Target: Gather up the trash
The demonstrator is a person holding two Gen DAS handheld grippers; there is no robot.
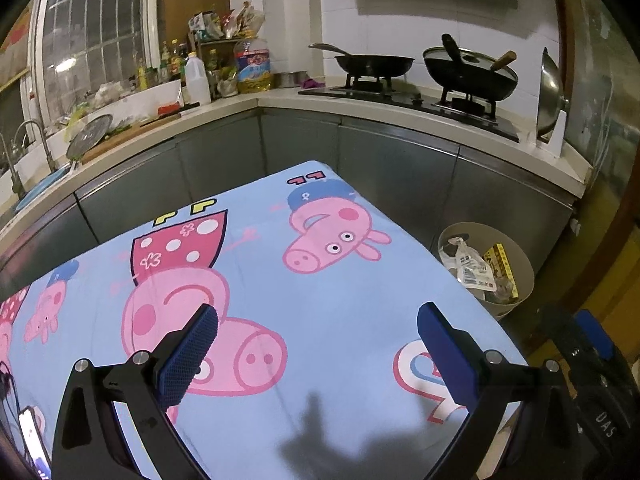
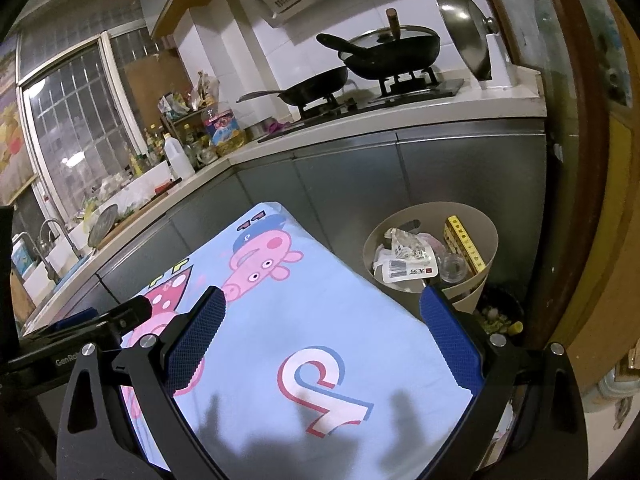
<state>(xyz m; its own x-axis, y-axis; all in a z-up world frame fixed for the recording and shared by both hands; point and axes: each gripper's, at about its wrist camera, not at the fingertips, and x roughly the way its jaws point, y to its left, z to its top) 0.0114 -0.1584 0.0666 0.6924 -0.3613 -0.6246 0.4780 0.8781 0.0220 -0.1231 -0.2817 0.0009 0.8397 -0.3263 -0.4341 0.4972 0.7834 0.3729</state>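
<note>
A: Left wrist view: the left gripper gapes wide, holding nothing, over the bare cloth.

B: The right gripper too. The trash sits in the bin off the table's right edge; probably finished, so check for strays.

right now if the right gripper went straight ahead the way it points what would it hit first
Probably the cartoon tablecloth: the open right gripper looks down onto it, nothing between the fingers. The trash bin sits off right, though depth is unclear.
</note>
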